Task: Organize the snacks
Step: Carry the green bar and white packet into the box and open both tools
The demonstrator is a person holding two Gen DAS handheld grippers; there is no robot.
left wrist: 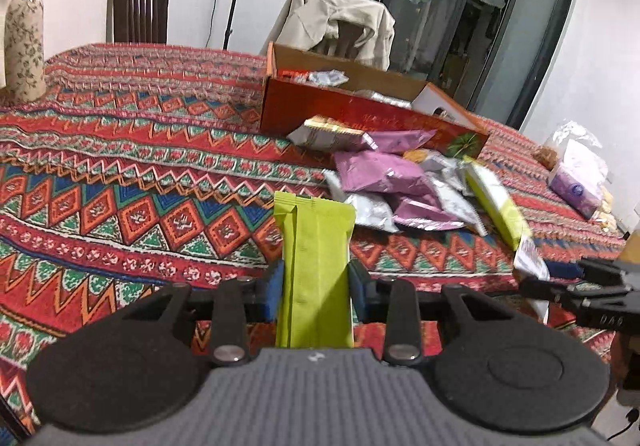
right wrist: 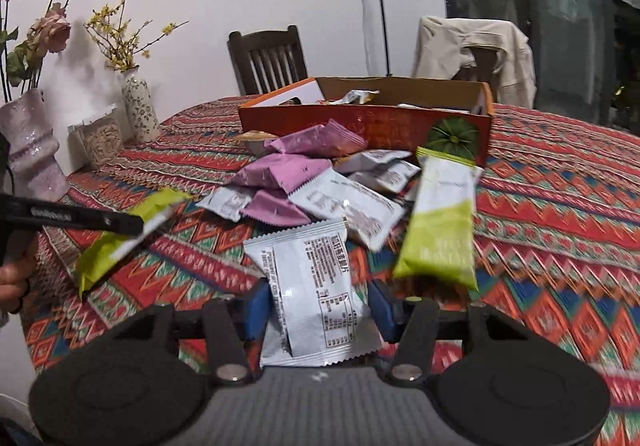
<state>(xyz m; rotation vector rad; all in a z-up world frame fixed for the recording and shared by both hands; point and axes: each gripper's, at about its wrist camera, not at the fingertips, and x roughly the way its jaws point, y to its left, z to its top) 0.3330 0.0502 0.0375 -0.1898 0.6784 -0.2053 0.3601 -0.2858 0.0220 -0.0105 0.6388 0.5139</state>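
Broadly, everything is borne by a table draped in a woven cloth [left wrist: 120, 174] of red, blue and green zigzag bands. Set upon it is a long, shallow cardboard box [right wrist: 372, 122] with orange-red printed walls, in which a few wrappers are lodged. Heaped against its near wall is a loose pile of crinkled foil snack packets [right wrist: 304, 182] — mauve and silvery white, with saw-toothed seams. A slim lime-green bar wrapper [left wrist: 316, 266] is pinched upright between the blue pads of the left gripper [left wrist: 316, 286]. A flat silver sachet [right wrist: 316, 286] with printed text is clamped in the right gripper [right wrist: 316, 310] — held just before the pile. Another green-and-white bar [right wrist: 440, 222] is seen, blurred, beside the heap.
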